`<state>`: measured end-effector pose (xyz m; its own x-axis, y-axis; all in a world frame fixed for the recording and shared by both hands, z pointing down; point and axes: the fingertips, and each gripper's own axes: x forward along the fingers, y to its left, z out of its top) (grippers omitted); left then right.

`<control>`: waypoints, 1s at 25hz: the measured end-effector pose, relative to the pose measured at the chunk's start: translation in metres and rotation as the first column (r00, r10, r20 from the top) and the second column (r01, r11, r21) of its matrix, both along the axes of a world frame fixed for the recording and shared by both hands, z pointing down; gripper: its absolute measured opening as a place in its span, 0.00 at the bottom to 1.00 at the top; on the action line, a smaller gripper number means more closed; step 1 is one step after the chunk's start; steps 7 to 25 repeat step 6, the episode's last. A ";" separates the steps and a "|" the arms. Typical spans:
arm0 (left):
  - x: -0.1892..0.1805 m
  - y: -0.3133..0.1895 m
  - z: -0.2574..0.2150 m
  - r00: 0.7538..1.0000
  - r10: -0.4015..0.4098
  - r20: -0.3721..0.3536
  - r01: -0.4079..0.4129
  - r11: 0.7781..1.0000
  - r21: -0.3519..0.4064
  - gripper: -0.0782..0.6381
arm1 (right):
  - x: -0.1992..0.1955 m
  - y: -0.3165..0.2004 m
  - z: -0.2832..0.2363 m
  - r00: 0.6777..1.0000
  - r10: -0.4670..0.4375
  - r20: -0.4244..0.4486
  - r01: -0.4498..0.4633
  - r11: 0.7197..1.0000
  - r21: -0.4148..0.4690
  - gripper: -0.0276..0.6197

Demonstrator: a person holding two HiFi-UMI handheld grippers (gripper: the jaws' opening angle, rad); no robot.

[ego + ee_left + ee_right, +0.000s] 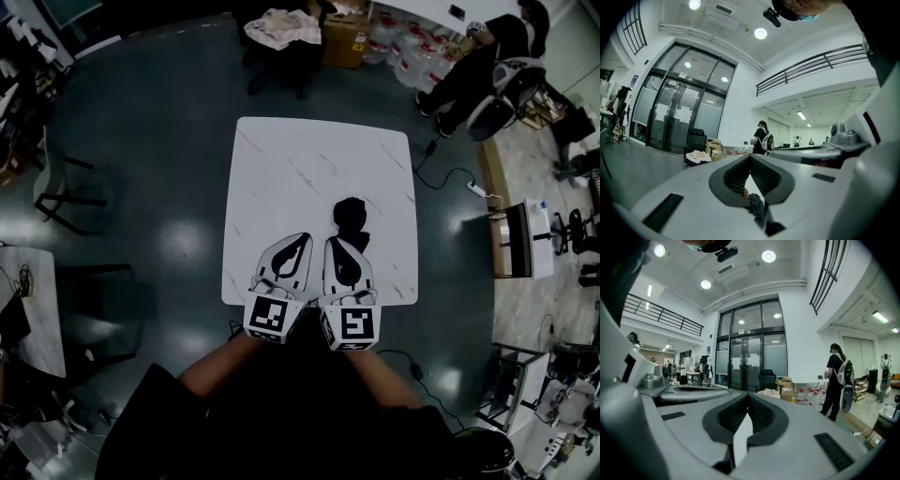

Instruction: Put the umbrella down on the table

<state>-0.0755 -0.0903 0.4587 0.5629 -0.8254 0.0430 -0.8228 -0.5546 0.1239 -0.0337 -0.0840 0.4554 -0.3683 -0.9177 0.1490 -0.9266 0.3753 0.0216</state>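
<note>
A folded black umbrella (pixel 352 217) lies on the white marble table (pixel 291 169), right of its middle. Both grippers hover side by side over the table's near edge and point away from me. My left gripper (pixel 304 237) is shut, its jaws meeting at the tips (pixel 750 157). Through the slit below them a dark crumpled shape (pixel 757 208) shows, apparently the umbrella. My right gripper (pixel 331 241) sits just short of the umbrella's near end. Its jaws also meet (pixel 749 397), with only white table seen through the slit.
A black chair with a cloth (pixel 281 28) stands beyond the table, next to a cardboard box (pixel 345 37) and water bottles (pixel 412 52). A seated person (pixel 487 56) is at the far right. A cable and power strip (pixel 476 189) lie on the floor to the right.
</note>
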 end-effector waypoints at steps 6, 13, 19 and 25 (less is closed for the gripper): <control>-0.001 0.006 0.005 1.000 0.006 0.018 -0.006 1.000 0.007 0.13 | -0.005 0.006 0.009 1.000 -0.005 -0.014 0.005 1.000 -0.009 0.07; -0.001 0.006 0.005 1.000 0.006 0.018 -0.006 1.000 0.007 0.13 | -0.005 0.006 0.009 1.000 -0.005 -0.014 0.005 1.000 -0.009 0.07; -0.001 0.006 0.005 1.000 0.006 0.018 -0.006 1.000 0.007 0.13 | -0.005 0.006 0.009 1.000 -0.005 -0.014 0.005 1.000 -0.009 0.07; -0.001 0.006 0.005 1.000 0.006 0.018 -0.006 1.000 0.007 0.13 | -0.005 0.006 0.009 1.000 -0.005 -0.014 0.005 1.000 -0.009 0.07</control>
